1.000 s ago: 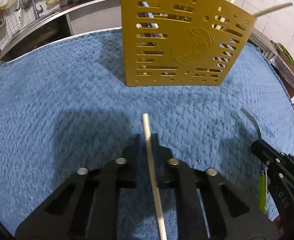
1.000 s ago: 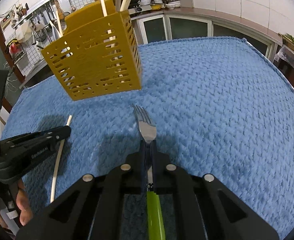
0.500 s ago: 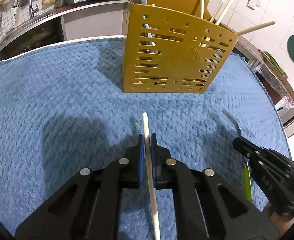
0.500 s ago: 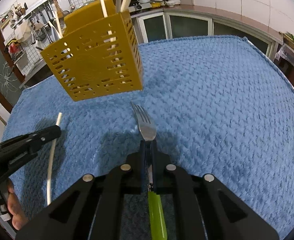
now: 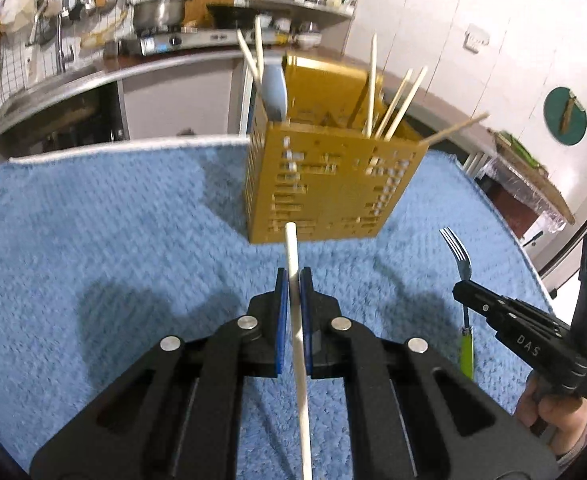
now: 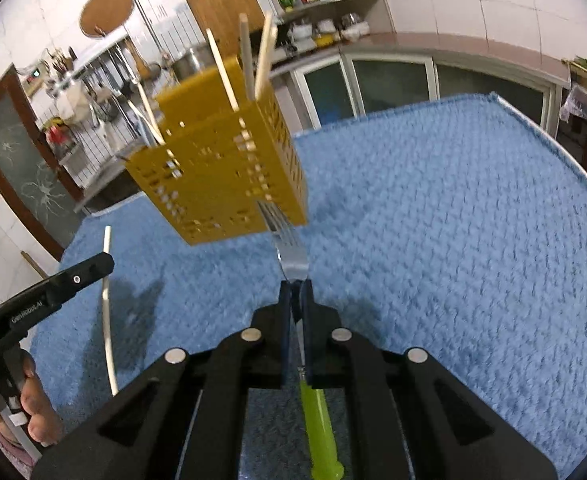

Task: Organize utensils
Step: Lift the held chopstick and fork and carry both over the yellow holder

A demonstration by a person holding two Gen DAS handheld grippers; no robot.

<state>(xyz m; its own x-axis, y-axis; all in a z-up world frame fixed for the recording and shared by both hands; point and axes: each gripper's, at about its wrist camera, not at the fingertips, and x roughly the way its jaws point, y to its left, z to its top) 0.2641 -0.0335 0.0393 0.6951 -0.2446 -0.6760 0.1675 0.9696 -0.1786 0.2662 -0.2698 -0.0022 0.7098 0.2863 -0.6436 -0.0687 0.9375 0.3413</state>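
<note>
A yellow slotted utensil holder stands on the blue towel and holds several chopsticks and a spoon. My left gripper is shut on a pale chopstick, its tip pointing at the holder's base; this chopstick also shows in the right wrist view. My right gripper is shut on a fork with a green handle, tines toward the holder. The fork and the right gripper show at the right of the left wrist view, the left gripper at the left of the right wrist view.
A kitchen counter with a pot, a stove and hanging tools runs behind the table. Cabinets with glass doors stand beyond the towel's far edge. A cluttered side table is at the right.
Both grippers have lifted and tilted upward with their utensils, so the holder now looks lower and farther and the kitchen behind it shows. Both stay shut.
</note>
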